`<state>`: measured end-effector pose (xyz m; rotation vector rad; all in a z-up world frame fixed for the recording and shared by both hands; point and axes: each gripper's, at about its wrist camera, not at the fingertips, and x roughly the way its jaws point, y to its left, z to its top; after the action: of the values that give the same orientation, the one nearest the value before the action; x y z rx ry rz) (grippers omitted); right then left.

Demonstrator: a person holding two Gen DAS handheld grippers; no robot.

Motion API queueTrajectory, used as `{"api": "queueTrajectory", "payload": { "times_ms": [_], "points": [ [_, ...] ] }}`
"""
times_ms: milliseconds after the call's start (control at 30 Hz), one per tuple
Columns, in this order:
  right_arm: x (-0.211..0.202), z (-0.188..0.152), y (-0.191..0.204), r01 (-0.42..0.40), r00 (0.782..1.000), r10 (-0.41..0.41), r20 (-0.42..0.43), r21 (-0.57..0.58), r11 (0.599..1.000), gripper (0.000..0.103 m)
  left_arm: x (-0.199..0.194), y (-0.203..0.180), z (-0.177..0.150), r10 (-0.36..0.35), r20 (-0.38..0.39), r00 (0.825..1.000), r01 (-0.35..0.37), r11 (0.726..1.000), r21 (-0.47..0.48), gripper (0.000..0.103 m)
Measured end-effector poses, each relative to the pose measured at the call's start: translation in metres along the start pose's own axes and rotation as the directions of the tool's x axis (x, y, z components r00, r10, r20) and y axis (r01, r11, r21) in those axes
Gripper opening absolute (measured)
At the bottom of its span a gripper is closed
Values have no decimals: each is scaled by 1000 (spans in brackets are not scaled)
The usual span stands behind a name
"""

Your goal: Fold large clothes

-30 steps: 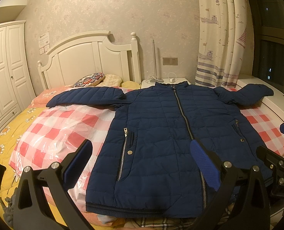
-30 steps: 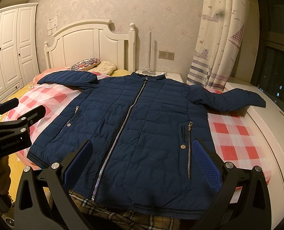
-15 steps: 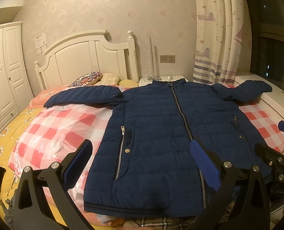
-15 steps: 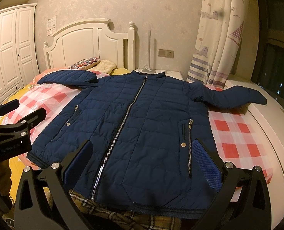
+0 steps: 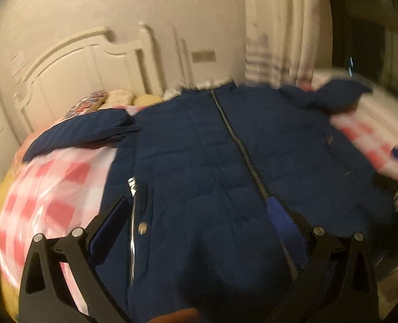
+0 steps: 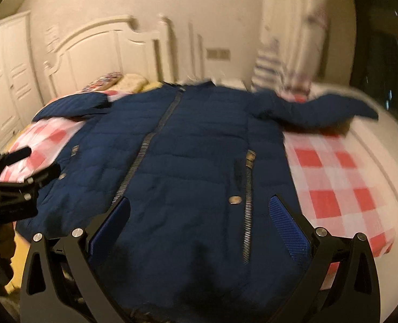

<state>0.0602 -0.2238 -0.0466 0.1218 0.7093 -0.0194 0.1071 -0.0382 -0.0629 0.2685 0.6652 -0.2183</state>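
A navy quilted jacket (image 5: 199, 167) lies flat, zipped, front up on the bed, sleeves spread to both sides; it also shows in the right wrist view (image 6: 199, 161). My left gripper (image 5: 196, 223) is open and empty, low over the jacket's lower left part near the pocket zip. My right gripper (image 6: 199, 220) is open and empty over the lower right part near the other pocket. The left gripper also shows at the left edge of the right wrist view (image 6: 16, 180). Both views are blurred by motion.
The bed has a red-and-white checked cover (image 6: 333, 177) and a white headboard (image 5: 91, 62). Pillows (image 5: 118, 98) lie at the head. A curtain (image 6: 287, 40) and a dark window are on the right, a white wardrobe (image 6: 2, 80) on the left.
Both grippers have moved forward and down towards the jacket's lower part; the hem has dropped out of view. Both stay open.
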Motion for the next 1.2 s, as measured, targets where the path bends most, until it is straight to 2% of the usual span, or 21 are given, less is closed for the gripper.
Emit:
{"api": "queueTrajectory", "payload": {
  "times_ms": [67,167,267,367,500,633,700,767,800,867,900,933,967,1067,1200],
  "points": [
    [22,12,-35,28,999,-25,-31,89,996,99,36,2,12,24,-47,999,-22,999,38,101],
    [50,29,-86,113,993,-103,-59,202,973,99,88,21,30,35,-117,993,-35,999,-4,101],
    [81,49,-143,178,984,-159,-84,321,930,99,127,43,42,31,-171,985,-42,997,-63,101],
    [117,74,-198,217,976,-191,-104,428,877,99,163,57,50,40,-222,974,-58,995,-76,101],
    [156,104,-249,252,968,-224,-117,506,825,99,193,68,49,3,-243,970,-30,993,-110,101],
    [185,129,-285,260,964,-240,-113,580,772,99,199,72,44,-42,-235,971,3,987,-161,101],
    [196,138,-292,271,961,-247,-123,585,764,94,200,72,43,-49,-235,971,8,985,-172,101],
    [207,144,-299,276,960,-244,-136,589,759,81,199,68,42,-37,-238,971,-2,987,-162,101],
    [213,146,-304,276,961,-238,-145,595,754,78,200,68,42,-36,-239,970,-4,986,-165,101],
    [219,146,-311,262,964,-223,-142,616,743,62,201,68,42,-43,-242,969,0,985,-175,101],
    [218,146,-310,250,968,-216,-131,621,743,40,201,68,43,-46,-242,969,2,984,-179,101],
    [213,148,-308,238,969,-225,-101,622,746,27,201,68,43,-47,-241,969,3,984,-180,101],
    [207,151,-304,234,968,-241,-73,614,754,21,201,68,42,-48,-240,970,4,983,-181,101],
    [187,175,-271,190,963,-262,69,518,834,18,201,68,42,-45,-238,970,2,984,-180,101],
    [168,213,-194,91,964,-165,210,321,943,18,200,68,42,-45,-237,970,2,984,-180,101]
  ]
}}
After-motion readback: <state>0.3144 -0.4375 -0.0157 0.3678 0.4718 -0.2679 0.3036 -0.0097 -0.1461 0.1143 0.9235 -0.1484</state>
